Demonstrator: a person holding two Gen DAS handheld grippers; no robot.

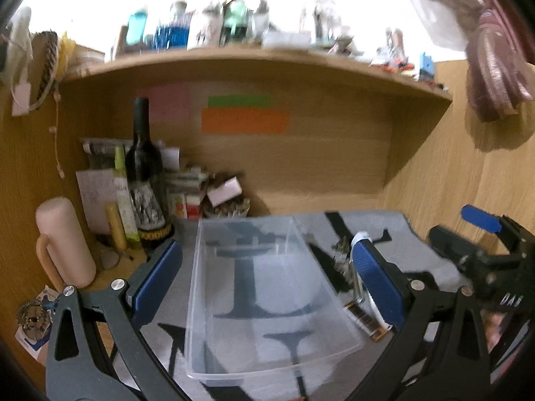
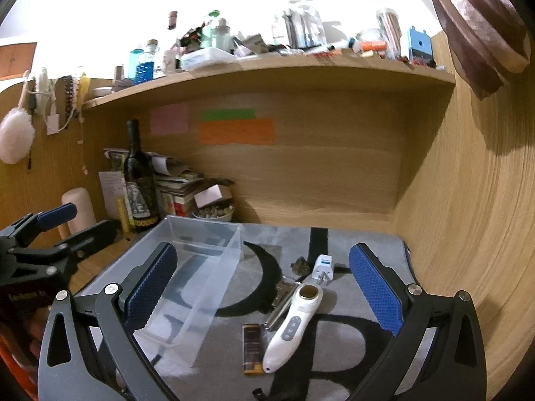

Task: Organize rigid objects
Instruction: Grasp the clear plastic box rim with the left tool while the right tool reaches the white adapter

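Observation:
A clear plastic bin point(image 1: 264, 300) sits empty on a grey mat with black letters; it also shows in the right wrist view point(image 2: 200, 267). My left gripper point(image 1: 267, 280) is open, its fingers on either side of the bin. My right gripper point(image 2: 264, 287) is open above several small items on the mat: a white handheld device point(image 2: 294, 324), a white plug adapter point(image 2: 323, 267), a brown lighter-like bar point(image 2: 251, 347), a metal clip point(image 2: 284, 300) and a small dark lump point(image 2: 301, 264). The right gripper also shows at the right of the left wrist view point(image 1: 481, 244).
A dark wine bottle point(image 1: 145, 173), a pink tumbler point(image 1: 67, 240), papers and boxes point(image 1: 200, 190) crowd the desk's back left. A wooden back wall with sticky notes point(image 1: 244, 120) and a cluttered shelf point(image 1: 254, 56) stand behind. A wooden side wall point(image 2: 468, 217) is at right.

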